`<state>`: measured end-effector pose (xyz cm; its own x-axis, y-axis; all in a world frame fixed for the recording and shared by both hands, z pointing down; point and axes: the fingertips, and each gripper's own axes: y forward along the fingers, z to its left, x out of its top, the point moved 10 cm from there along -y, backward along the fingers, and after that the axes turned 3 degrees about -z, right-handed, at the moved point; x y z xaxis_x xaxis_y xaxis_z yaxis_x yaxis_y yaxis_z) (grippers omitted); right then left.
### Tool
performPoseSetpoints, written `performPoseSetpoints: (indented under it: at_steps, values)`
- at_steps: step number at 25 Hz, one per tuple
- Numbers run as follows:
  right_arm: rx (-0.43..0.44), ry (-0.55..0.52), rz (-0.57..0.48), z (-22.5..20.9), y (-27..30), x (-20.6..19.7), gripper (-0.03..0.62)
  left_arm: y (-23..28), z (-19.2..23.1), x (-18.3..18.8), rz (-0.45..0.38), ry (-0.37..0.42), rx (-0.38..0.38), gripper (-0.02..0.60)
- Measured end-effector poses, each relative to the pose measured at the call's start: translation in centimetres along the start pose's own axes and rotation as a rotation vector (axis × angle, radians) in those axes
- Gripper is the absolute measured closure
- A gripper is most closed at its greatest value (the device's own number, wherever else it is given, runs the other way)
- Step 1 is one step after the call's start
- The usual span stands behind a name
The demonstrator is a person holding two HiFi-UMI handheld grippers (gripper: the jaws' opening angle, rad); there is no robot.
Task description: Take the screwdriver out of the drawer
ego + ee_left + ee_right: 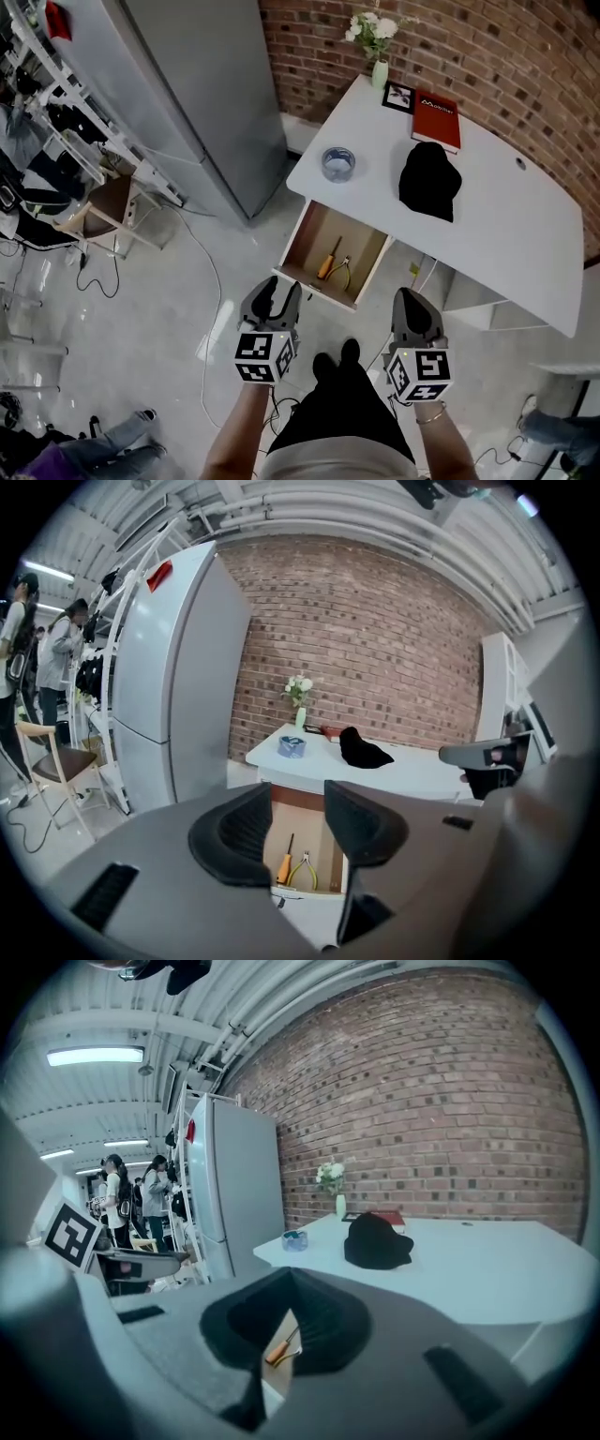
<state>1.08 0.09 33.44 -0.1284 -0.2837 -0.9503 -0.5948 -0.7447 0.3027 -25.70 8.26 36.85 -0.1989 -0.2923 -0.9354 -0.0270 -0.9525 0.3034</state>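
Left gripper (279, 292) wide, empty; right gripper (413, 298) pinched closed. Screwdriver (329, 257) near drawer (298, 246) front edge, pliers (343, 272) just beside: risk of snagging both.

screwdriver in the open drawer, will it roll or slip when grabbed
The screwdriver looks rigid and likely light: thin shaft, orange handle. It may roll on the flat drawer floor, nudging the pliers beside it.

bright, even light; fisheye edges
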Motion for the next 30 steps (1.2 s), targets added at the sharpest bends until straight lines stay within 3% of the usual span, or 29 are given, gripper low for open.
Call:
performPoseSetpoints:
  at_steps: [13, 30]
  values:
    - [-0.019, 0.058, 0.083, -2.8, 3.0, -3.8, 0.592, 8.1, -1.0, -3.0, 0.163, 0.089, -0.064, 0.419]
    - [-0.089, 0.186, 0.192, -5.2, 4.5, -12.5, 0.592, 18.7, -1.4, -12.3, 0.411, 0.177, -0.11, 0.437]
